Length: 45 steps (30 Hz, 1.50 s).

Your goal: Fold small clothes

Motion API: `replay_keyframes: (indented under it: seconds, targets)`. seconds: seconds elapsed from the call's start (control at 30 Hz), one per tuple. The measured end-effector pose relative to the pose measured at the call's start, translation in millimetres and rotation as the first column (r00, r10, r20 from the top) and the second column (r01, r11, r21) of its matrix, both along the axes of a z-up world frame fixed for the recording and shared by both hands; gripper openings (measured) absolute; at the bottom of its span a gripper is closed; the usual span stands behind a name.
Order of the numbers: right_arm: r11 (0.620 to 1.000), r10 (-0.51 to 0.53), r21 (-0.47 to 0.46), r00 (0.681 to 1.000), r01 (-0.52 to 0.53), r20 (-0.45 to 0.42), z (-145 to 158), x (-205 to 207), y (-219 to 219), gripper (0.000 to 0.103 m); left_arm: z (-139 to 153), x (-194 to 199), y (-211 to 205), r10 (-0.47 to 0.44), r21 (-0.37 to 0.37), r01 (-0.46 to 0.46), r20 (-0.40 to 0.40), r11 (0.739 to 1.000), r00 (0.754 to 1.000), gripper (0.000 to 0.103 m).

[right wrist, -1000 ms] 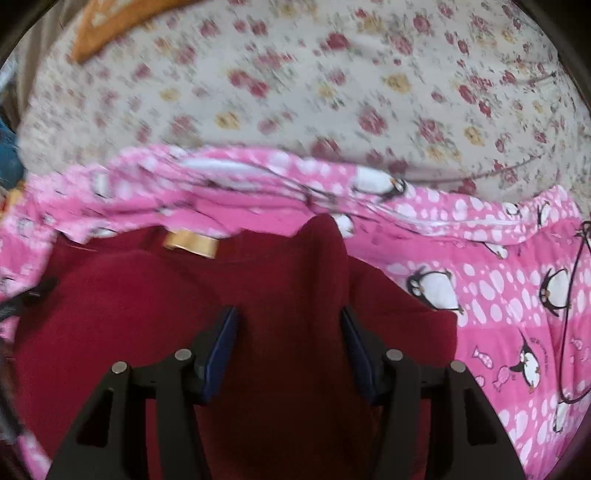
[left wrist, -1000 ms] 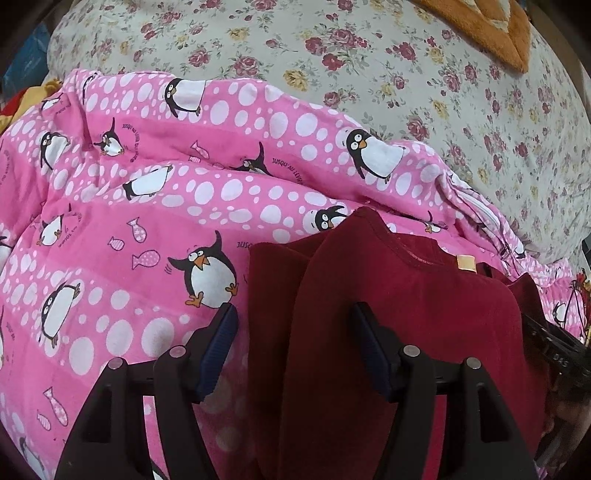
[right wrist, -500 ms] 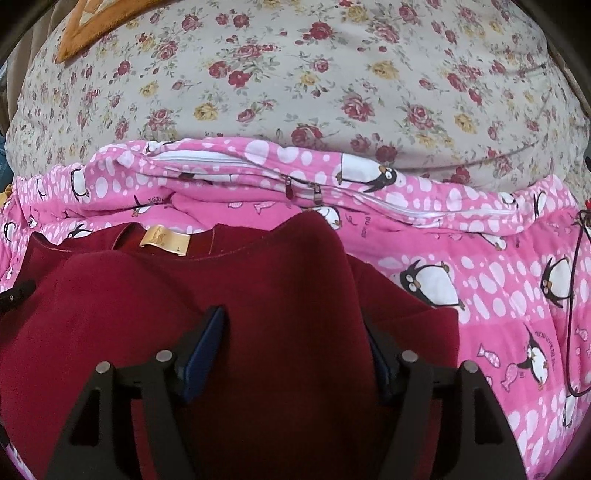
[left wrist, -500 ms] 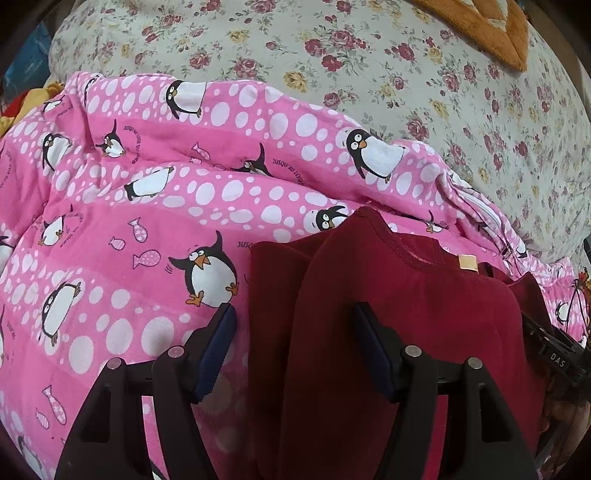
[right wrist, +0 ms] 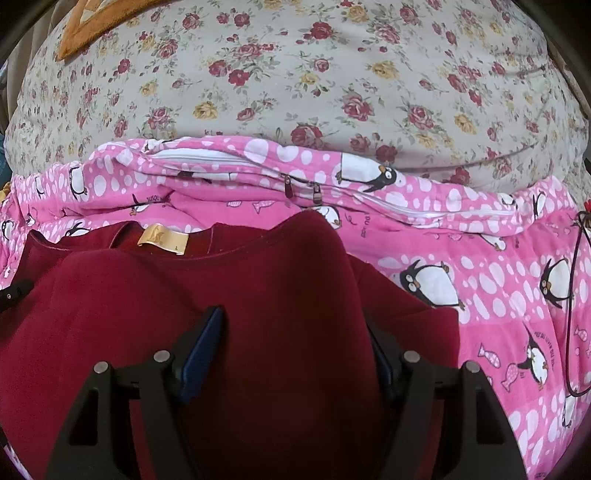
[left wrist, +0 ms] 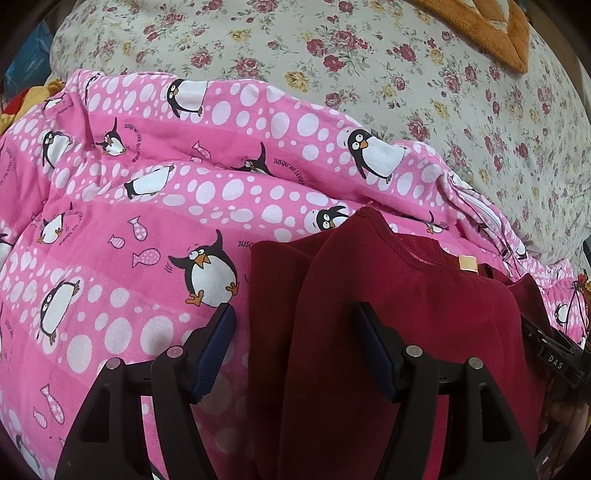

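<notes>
A dark red garment (left wrist: pixel 406 317) with a gold neck label (left wrist: pixel 467 264) lies on a pink penguin blanket (left wrist: pixel 147 221). Its sides are folded inward. My left gripper (left wrist: pixel 295 332) is open, its fingers astride the garment's left folded edge. In the right wrist view the same garment (right wrist: pixel 258 295) fills the lower frame, label (right wrist: pixel 162 240) at upper left. My right gripper (right wrist: pixel 295 339) is open over the garment's right folded part, and cloth partly hides its right finger. Neither gripper holds cloth.
A floral bedsheet (right wrist: pixel 295 74) lies beyond the blanket. An orange cushion (left wrist: pixel 487 33) sits at the far corner. The blanket's zipper edge (right wrist: pixel 299 188) runs just past the garment. A thin dark cord (right wrist: pixel 576 295) hangs at the right edge.
My right gripper has opened wider and drawn back a little over the garment. The left gripper has hardly moved and stays open.
</notes>
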State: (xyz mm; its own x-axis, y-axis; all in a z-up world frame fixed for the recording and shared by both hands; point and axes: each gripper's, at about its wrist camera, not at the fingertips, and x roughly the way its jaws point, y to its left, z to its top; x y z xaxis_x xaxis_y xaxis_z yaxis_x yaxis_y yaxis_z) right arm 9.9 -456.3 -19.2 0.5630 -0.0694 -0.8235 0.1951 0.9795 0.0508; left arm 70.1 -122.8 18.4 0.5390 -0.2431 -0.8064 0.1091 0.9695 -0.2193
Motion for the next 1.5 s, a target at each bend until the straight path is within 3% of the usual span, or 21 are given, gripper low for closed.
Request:
replay_keyframes:
  seconds: [0.8,0.9,1.03,1.13,1.23,1.3,1.4,1.5]
  targets:
    - [1.000,0.004,0.000,1.000,-0.004,-0.008,-2,1,-1,0.076,0,1,0,0.000,-0.004,0.000,-0.007,1.000,1.000,0.060]
    - [1.000,0.003,-0.013,0.999,-0.004,-0.037,14,1,-3,0.075,0,1,1,0.002,-0.012,-0.003,-0.012,1.000,1.000,0.060]
    - [1.000,-0.023,0.015,0.998,0.023,0.050,58,-17,-9,0.074,0,1,0,0.006,-0.010,-0.006,-0.015,1.000,1.000,0.060]
    - [0.998,0.033,0.047,0.999,-0.035,0.043,75,-17,6,0.063,0,1,1,0.005,-0.011,-0.006,-0.014,1.000,1.000,0.060]
    - [0.988,0.127,0.090,0.992,-0.124,-0.023,63,-8,32,0.048,0,1,0,0.006,-0.014,-0.006,-0.016,1.000,1.000,0.060]
    - [0.989,0.144,0.052,0.986,-0.140,-0.088,39,2,46,0.044,1,0,1,0.006,-0.013,-0.006,-0.015,1.000,1.000,0.060]
    - [0.991,0.129,0.036,0.983,-0.126,-0.130,8,9,47,0.044,1,1,0,0.004,-0.015,-0.005,-0.018,1.000,1.000,0.060]
    - [0.989,0.141,-0.014,0.981,-0.144,-0.133,14,16,50,0.044,1,-1,1,0.005,-0.018,-0.006,-0.019,1.000,1.000,0.060]
